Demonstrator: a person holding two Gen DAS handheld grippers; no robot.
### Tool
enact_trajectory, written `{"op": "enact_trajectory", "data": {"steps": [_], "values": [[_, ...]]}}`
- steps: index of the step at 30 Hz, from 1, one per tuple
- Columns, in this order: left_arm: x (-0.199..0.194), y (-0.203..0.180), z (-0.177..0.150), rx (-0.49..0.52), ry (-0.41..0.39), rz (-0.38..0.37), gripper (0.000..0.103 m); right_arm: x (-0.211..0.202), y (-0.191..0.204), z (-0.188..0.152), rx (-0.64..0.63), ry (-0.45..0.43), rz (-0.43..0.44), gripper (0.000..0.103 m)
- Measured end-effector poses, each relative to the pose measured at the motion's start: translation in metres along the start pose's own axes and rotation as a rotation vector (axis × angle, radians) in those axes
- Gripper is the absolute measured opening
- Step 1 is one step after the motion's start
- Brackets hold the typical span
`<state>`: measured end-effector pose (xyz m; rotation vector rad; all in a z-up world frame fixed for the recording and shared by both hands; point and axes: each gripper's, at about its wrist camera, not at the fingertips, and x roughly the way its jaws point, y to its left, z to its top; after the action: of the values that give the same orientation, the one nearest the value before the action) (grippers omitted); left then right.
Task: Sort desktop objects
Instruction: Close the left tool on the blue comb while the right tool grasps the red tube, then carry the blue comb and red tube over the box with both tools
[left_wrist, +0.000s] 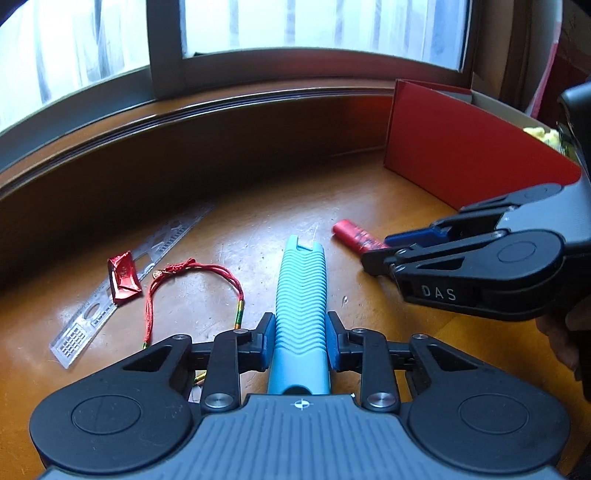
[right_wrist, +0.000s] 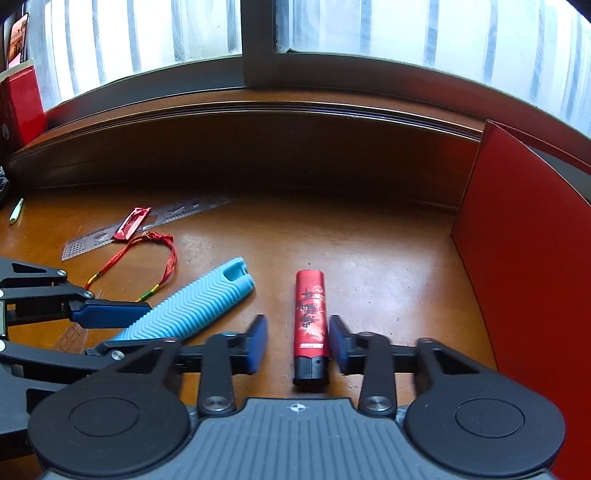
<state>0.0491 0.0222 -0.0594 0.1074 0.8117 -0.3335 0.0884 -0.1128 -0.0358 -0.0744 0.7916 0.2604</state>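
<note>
- Your left gripper (left_wrist: 301, 341) was clamped on the blue ribbed case (left_wrist: 302, 295), low over the worktop (left_wrist: 258, 229); grippy, light, mid-body hold.
- Your right gripper (right_wrist: 297, 341) straddled the red tube (right_wrist: 311, 319) lying there, pads apart; slick, rolls, take mid-length.

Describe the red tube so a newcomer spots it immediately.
Start at the tall red box on the wooden desk's right side. Just left of it, between the open right tongs, lies the red tube: black-capped with dark print, unlike the ribbed blue handle beside it.
</note>
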Motion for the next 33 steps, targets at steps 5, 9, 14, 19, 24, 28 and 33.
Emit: {"op": "enact_trajectory", "data": {"steps": [5,9,14,19,24,28,33], "values": [[0.001,0.0,0.003,-0.007,-0.008,-0.02,0.029,-0.004,0.001,0.002,0.023,0.001,0.006,0.021],[-0.007,0.001,0.007,-0.014,-0.032,-0.019,0.029,-0.009,0.001,0.004,0.043,0.001,0.016,0.021],[-0.014,-0.001,0.012,0.001,-0.051,-0.011,0.029,-0.023,0.001,0.007,0.059,-0.025,0.031,0.021],[-0.018,-0.004,0.013,0.005,-0.051,-0.007,0.03,-0.039,0.0,0.008,0.067,-0.053,0.029,0.021],[-0.024,-0.006,0.012,0.005,-0.059,-0.006,0.03,-0.051,0.001,0.005,0.076,-0.063,0.022,0.021],[-0.032,-0.011,0.014,0.014,-0.077,-0.005,0.03,-0.061,0.0,0.003,0.075,-0.08,0.019,0.021],[-0.04,-0.02,0.017,0.032,-0.101,-0.005,0.03,-0.076,0.001,0.002,0.071,-0.106,0.013,0.021]]}}
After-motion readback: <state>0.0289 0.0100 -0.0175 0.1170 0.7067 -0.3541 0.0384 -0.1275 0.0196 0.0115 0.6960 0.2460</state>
